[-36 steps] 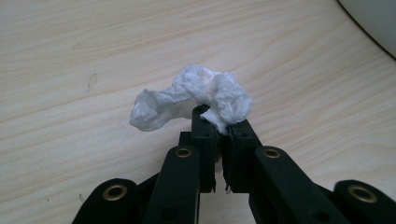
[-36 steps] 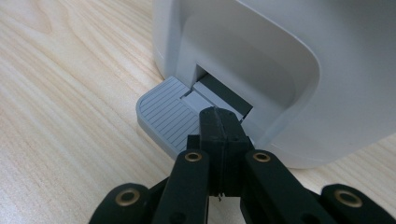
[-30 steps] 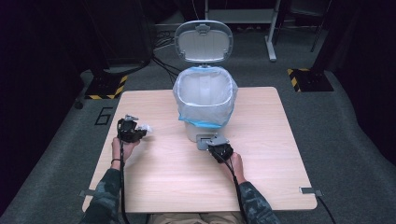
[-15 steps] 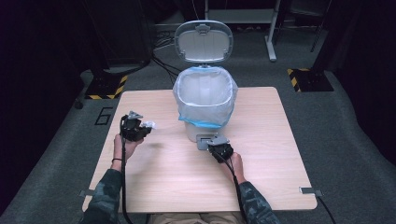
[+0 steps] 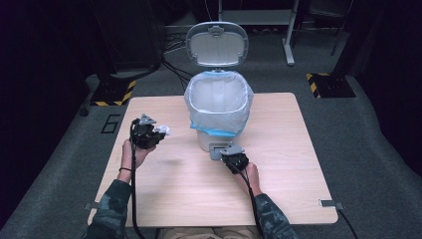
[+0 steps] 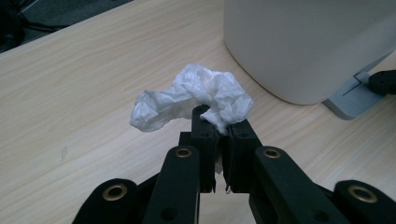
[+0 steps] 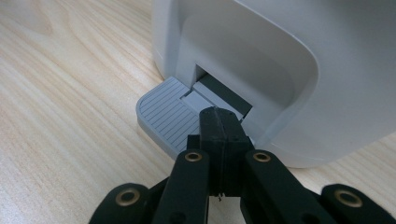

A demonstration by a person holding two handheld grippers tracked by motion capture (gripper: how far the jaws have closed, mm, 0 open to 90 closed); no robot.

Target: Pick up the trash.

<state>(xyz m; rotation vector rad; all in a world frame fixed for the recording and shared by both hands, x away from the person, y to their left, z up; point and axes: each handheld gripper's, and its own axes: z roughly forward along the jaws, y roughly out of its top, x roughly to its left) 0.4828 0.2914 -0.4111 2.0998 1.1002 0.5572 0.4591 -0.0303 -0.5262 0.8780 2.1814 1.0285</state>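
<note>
A white pedal bin [image 5: 219,107] with a clear liner stands at the table's middle back, its lid [image 5: 217,44] tipped up. My left gripper [image 5: 149,133] hangs above the table left of the bin, shut on a crumpled white tissue [image 5: 161,131]. In the left gripper view the tissue [image 6: 196,95] bulges above the closed tips of my left gripper [image 6: 219,123], with the bin's wall [image 6: 303,42] beyond. My right gripper [image 5: 230,158] is shut with nothing in it, its tips resting on the bin's grey pedal [image 5: 219,149]. Up close, my right gripper [image 7: 219,122] presses the ribbed pedal [image 7: 163,114] at the bin's base [image 7: 261,56].
The wooden table [image 5: 298,164] has bare room on the right and at the front. Black stands with yellow-black feet [image 5: 112,92] and cables lie on the grey floor behind the table.
My left gripper has risen off the table with the tissue and moved a little right, toward the bin. The right gripper has stayed on the pedal.
</note>
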